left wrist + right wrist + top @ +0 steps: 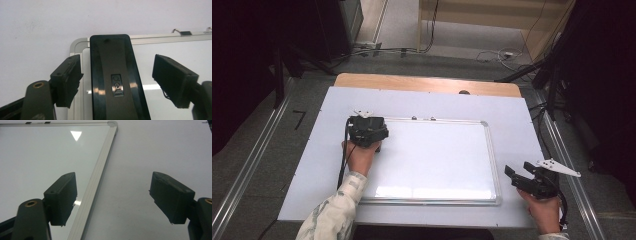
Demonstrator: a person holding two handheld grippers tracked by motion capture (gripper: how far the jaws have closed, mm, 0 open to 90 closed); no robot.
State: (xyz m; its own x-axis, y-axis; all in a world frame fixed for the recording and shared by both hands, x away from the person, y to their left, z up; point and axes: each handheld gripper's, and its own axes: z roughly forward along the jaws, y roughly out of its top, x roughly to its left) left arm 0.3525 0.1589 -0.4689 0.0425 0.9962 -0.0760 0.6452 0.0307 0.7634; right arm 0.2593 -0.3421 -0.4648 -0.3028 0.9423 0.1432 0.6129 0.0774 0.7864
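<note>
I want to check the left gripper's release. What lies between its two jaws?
In the left gripper view, a black eraser lies between the open jaws of the left gripper, resting on the whiteboard near its corner. Neither pad presses on it.

A glossy, smooth whiteboard [437, 160] is framed in brushed, silver-looking metal. The black eraser [113, 80] appears as shiny plastic with reflections. The surface [512, 115] is covered in matt white sheet; bare wood is seen at the far edge.
</note>
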